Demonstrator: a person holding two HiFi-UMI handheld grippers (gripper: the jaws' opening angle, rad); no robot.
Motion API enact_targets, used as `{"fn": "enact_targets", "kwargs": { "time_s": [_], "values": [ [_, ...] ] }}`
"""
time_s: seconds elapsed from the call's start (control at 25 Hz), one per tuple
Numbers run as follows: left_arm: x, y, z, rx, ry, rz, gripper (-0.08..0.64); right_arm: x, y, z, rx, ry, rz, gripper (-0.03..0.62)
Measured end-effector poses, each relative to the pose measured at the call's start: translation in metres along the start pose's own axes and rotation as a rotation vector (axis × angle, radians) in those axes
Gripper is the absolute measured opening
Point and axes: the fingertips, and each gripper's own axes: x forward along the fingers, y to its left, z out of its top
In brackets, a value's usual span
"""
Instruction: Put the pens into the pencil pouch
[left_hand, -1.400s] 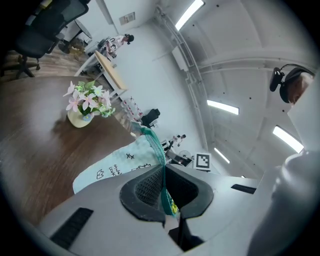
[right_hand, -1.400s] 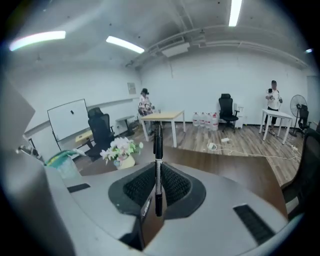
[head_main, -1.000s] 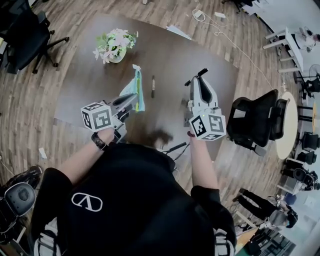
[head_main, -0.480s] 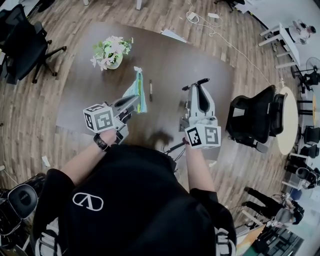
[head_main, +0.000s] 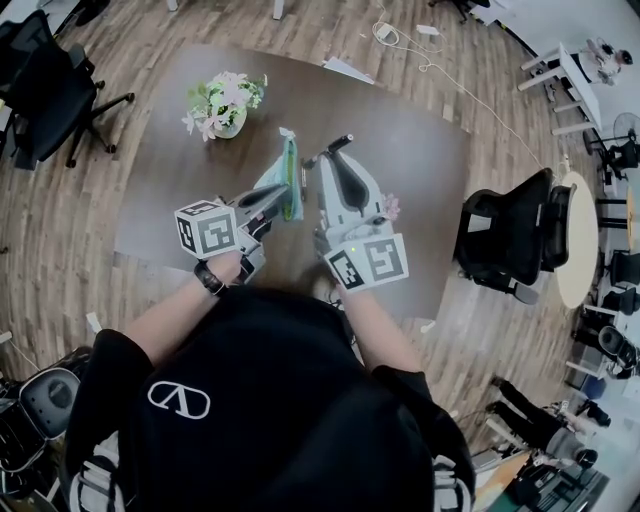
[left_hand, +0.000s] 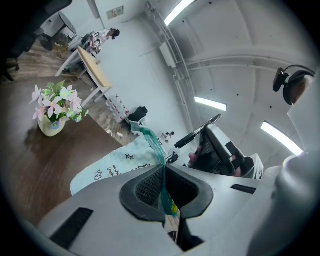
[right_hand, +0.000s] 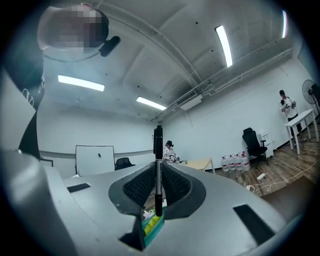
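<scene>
- Left tongs (left_hand: 164, 169) are clenched on the mesh edge of the pencil pouch (left_hand: 115, 167), over the middle of the counter (head_main: 420, 150).
- Right tongs (right_hand: 158, 170) grasp a black pen (right_hand: 158, 145) — just beside the pencil pouch.
- A flower vase (head_main: 225, 100) stands near the far-left corner — open wood runs to the right edge.

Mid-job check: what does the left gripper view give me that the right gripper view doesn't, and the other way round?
Only the left gripper view: the left gripper, jaws shut on the teal mesh edge of the pencil pouch; the flower vase on the table; the right gripper seen from the side.
Only the right gripper view: that gripper's jaws shut on the black pen, held upright, and a whiteboard behind.
Both: the pen and part of the pouch, close together, with the pen not yet inside.
</scene>
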Motion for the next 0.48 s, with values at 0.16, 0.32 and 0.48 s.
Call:
{"fn": "enact_targets", "kwargs": {
  "time_s": [0.16,0.32,0.48],
  "values": [
    [0.002,-0.006,0.005,0.010,0.000,-0.013,0.012,0.008,0.012,-0.005,0.037,0.009,0.036,0.041],
    [0.002,-0.010,0.007,0.021,0.000,-0.024,0.012,0.011,0.012,-0.014,0.057,0.032,0.038,0.041],
    [0.002,-0.017,0.010,0.044,0.000,-0.042,0.012,0.011,0.011,-0.023,0.055,0.051,0.032,0.041]
  ]
}}
